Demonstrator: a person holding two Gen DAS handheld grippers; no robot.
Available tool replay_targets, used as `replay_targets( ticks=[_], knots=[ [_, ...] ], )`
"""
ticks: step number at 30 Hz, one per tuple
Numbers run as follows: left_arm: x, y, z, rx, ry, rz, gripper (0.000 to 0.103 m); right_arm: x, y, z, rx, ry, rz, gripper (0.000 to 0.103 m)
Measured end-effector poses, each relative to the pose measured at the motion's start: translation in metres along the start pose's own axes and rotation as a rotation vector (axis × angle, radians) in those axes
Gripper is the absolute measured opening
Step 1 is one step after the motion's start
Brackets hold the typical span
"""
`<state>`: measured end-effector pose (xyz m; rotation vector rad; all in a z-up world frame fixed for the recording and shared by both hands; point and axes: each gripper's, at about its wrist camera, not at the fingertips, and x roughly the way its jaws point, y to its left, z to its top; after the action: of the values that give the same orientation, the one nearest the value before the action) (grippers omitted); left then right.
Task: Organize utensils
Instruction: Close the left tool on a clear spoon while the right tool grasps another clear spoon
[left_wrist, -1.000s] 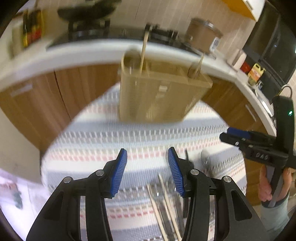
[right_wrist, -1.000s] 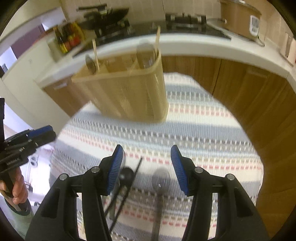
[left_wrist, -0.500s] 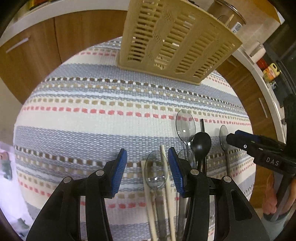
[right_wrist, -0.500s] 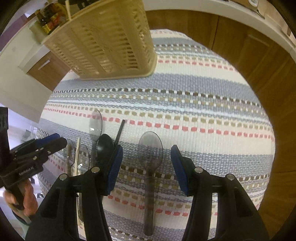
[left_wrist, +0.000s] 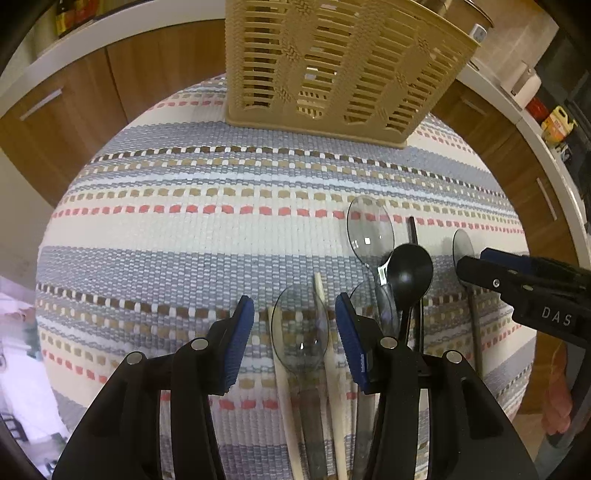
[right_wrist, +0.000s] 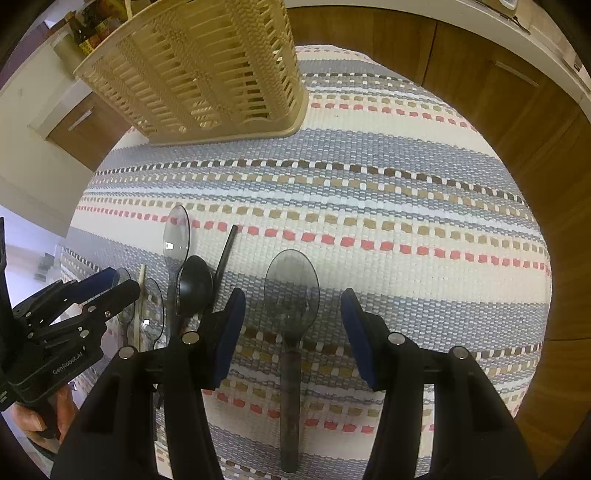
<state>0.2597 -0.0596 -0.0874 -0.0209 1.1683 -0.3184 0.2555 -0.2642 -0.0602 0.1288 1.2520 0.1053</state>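
Both grippers hang with jaws apart over loose utensils on a striped cloth: the right gripper (right_wrist: 292, 325) straddles a clear plastic spoon (right_wrist: 291, 295), the left gripper (left_wrist: 294, 332) another spoon (left_wrist: 300, 325) flanked by chopsticks (left_wrist: 320, 295). Light, slick and thin, each probably grips best across the handle; the slatted caddy (left_wrist: 332, 66) stands beyond.

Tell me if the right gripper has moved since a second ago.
Yes. The right gripper has dropped toward the mat; the basket slid up the view, and a grey spoon now lies between its jaws.

Home kitchen, wooden cabinets (left_wrist: 122, 74), white countertop (right_wrist: 517, 33), sauce bottles (right_wrist: 88, 33)
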Motion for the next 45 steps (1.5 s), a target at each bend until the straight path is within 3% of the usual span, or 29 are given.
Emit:
replay_targets(
  ticks=[11,17,19,22,33,45],
  knots=[
    [0.004,-0.026,-0.015,0.054,-0.003,0.085,0.044,0.005,0.007,0.001,0.012,0.024,-0.029,0.050],
    [0.003,-0.034,-0.018,0.068,-0.018,0.138,0.030,0.016,0.011,0.002,0.009,0.038,-0.048,0.050],
    [0.002,-0.036,-0.019,0.065,-0.020,0.134,0.030,0.017,0.016,0.002,-0.006,0.032,-0.069,0.047],
    [0.006,-0.030,-0.016,0.069,-0.020,0.134,0.029,0.020,0.025,0.003,-0.035,0.034,-0.087,0.033],
    [-0.024,-0.018,-0.016,0.073,-0.098,0.032,0.028,0.020,0.038,-0.004,-0.093,-0.003,-0.051,0.029],
    [-0.076,-0.012,-0.018,0.071,-0.245,-0.072,0.028,-0.035,0.031,-0.019,-0.136,-0.165,0.042,0.029]
  ],
)
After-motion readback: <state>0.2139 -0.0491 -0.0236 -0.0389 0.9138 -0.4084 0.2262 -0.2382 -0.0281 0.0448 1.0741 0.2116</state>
